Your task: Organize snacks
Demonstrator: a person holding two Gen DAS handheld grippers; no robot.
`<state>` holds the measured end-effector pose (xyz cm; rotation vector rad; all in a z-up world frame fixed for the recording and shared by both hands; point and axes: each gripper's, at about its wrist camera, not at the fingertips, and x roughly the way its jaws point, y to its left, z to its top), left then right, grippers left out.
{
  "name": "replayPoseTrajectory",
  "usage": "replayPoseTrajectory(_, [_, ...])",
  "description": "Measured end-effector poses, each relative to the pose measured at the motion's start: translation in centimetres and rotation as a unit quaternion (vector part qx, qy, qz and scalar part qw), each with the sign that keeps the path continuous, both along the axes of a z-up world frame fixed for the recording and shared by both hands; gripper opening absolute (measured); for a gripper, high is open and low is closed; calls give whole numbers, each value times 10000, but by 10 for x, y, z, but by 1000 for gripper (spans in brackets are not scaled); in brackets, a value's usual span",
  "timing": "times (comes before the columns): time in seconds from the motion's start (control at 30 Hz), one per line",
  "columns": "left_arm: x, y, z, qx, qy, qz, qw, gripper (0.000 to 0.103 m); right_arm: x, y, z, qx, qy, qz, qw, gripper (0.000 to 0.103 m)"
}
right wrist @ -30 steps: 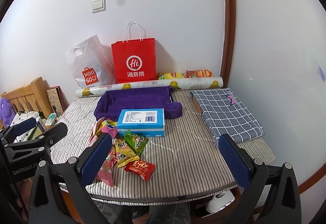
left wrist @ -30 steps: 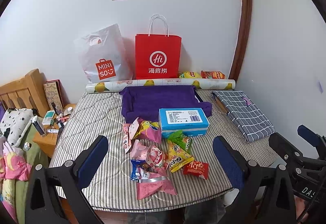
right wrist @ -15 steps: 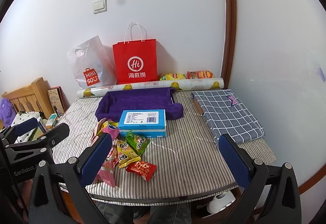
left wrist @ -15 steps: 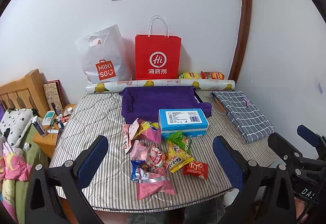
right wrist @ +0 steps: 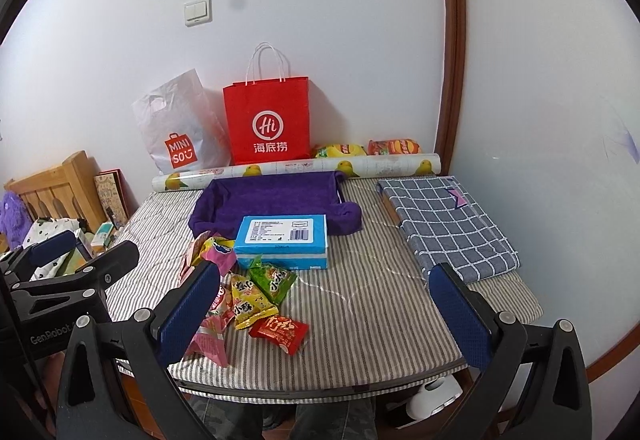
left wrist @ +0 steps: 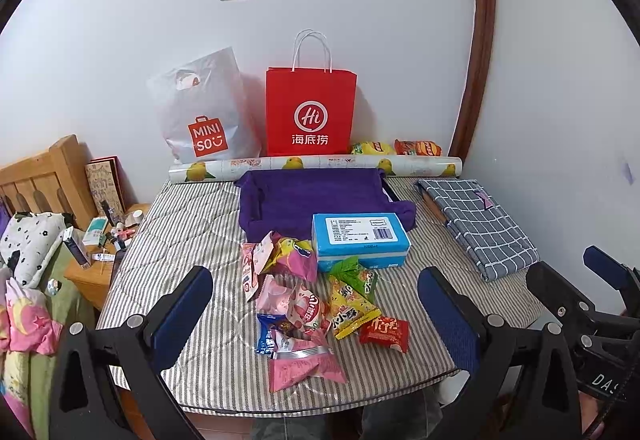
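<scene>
The heap of snack packets point(left wrist: 308, 296) is seen ahead of and below the left claw point(left wrist: 316, 324), lengthwise away from it, leftward of the right claw point(right wrist: 326, 312), both claws gaping empty, on the striped surface point(right wrist: 380, 304) beside a blue box point(left wrist: 360, 236) near a white wall point(left wrist: 360, 0).

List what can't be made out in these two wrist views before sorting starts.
- Red paper bag and white plastic bag: contents hidden by their own walls, both views.
- Snack pile: its left part covered by the right gripper's finger, right view.
- Blue box: label print too small to read.
- Purple cloth tray: front part hidden behind the box.
</scene>
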<state>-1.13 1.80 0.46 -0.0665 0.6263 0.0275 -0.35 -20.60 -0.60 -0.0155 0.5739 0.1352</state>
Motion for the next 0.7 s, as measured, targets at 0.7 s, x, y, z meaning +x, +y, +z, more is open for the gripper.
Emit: replayPoseTrajectory(0.7, [24,18,-48,-35,595,62,9982,103,32,9,-43,27,513,102,9986,103])
